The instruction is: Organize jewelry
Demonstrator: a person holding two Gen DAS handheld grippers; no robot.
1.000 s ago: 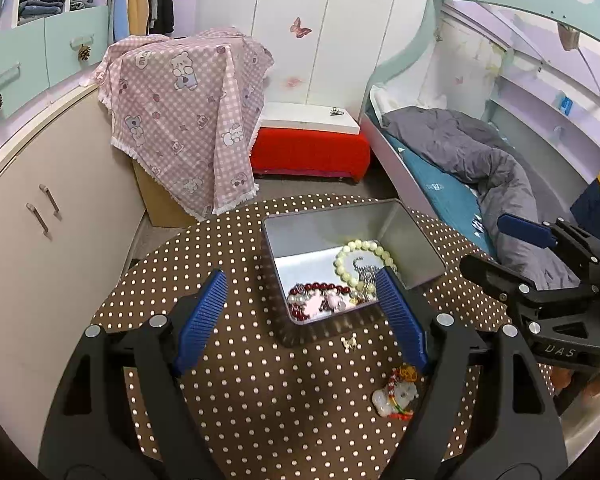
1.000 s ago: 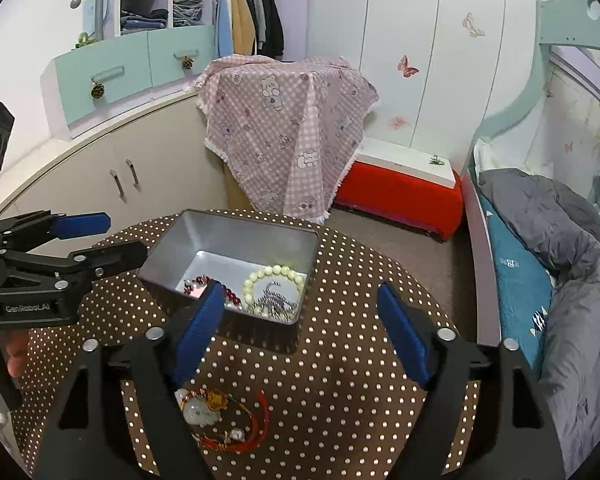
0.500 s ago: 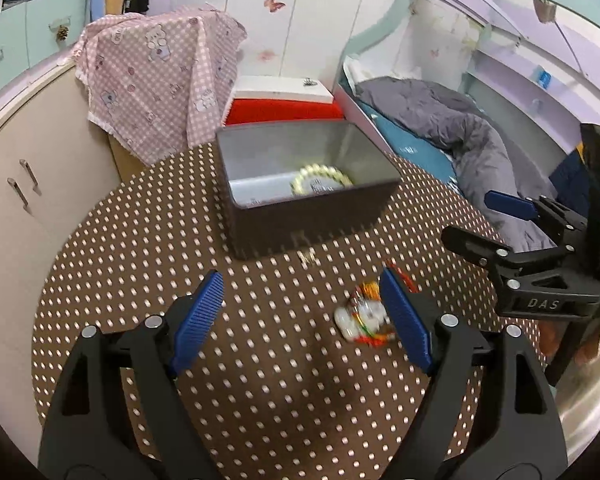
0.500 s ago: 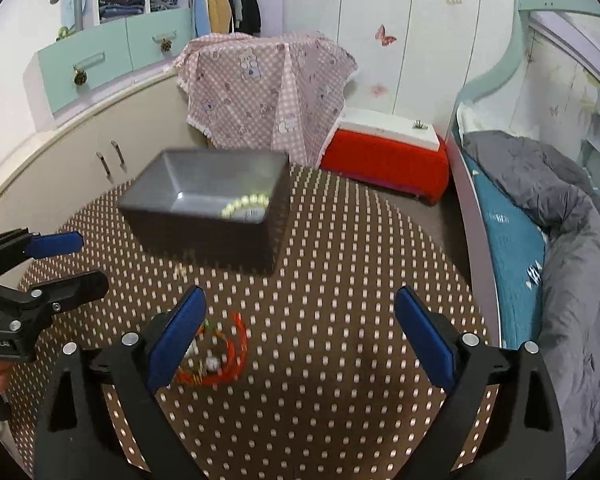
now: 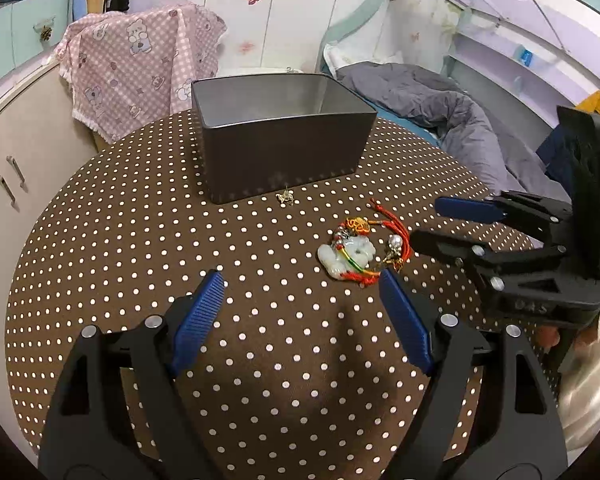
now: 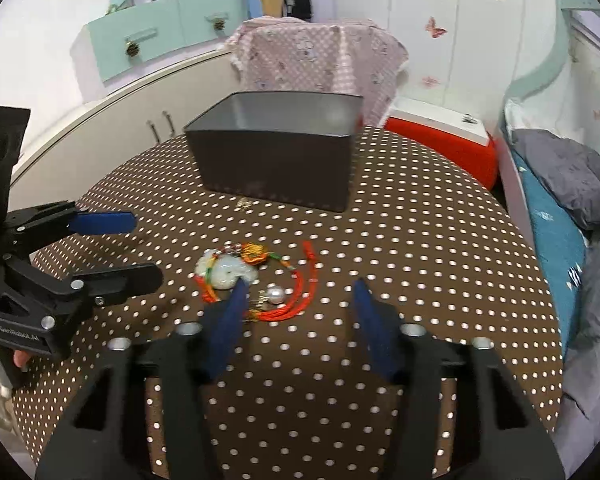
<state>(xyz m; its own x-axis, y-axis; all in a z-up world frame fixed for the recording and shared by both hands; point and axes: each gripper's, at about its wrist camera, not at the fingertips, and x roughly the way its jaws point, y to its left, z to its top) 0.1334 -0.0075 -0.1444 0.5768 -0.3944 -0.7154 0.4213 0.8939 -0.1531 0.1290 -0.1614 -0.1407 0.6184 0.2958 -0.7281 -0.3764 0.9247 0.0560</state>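
Round desk [image 5: 100, 240] with brown polka-dot cloth. Metal box [image 5: 284, 148] sits upright toward the far side; inside not visible from this height. Small gold charm [image 5: 286, 198] lies on the cloth just in front of the box's near wall, not touching it. Red-cord bracelet with pale jade pendant [image 5: 360, 250] and a pearl bead lies loose on the cloth, nearer than the box and well apart from it.

Around: pink bear-print cloth [image 5: 140, 64] draped over something behind the desk, red storage bench [image 6: 440, 148], bed with grey duvet [image 5: 440, 104] to the right, cream cabinets [image 5: 16, 160] to the left.

Left claw [image 5: 300, 300]: low over the desk, jaws wide apart, nothing between them; bracelet just ahead of its right finger. Right claw [image 6: 298, 298]: jaws apart, empty, low and level, with the bracelet's cord directly ahead and its left finger overlapping the pendant's edge in view; contact unclear. The claws angle in toward the bracelet from opposite sides.
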